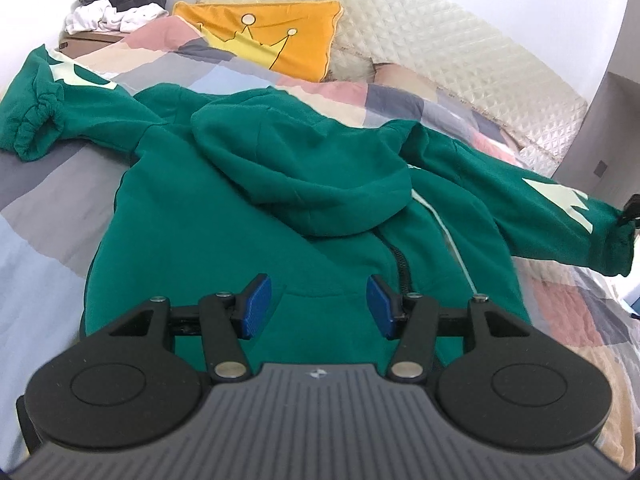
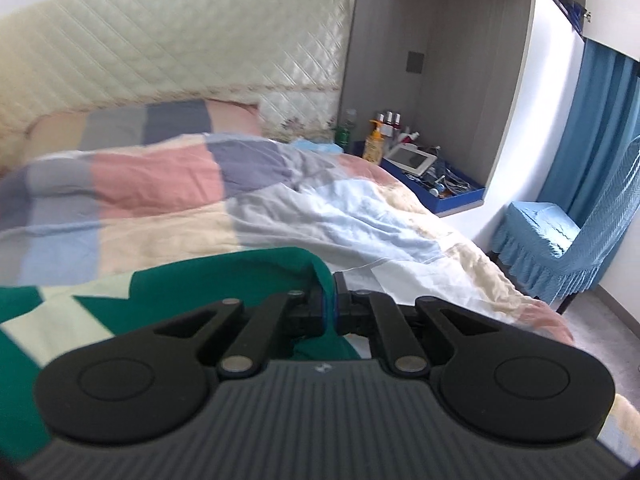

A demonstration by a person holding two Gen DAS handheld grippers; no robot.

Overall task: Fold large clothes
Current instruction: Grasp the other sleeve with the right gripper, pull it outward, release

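Hoodie: a green hoodie [image 1: 248, 216] lies spread across the patchwork quilt [image 1: 48, 208], hood up, sleeves out toward 9 and 3 o'clock.
Left gripper: the left gripper [image 1: 319, 304] hovers over the hem, blue pads apart, gripping nothing.
Right gripper: the right gripper [image 2: 330, 312] is clamped on a sleeve cuff [image 2: 280, 276].
Background: orange pillow [image 1: 272, 36] at 12 o'clock.

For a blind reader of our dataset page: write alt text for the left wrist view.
A green hoodie lies spread on a patchwork quilt, with the left hand-held gripper open above its lower front. Its far sleeve cuff is lifted by the right hand-held gripper; an orange crown pillow sits behind.
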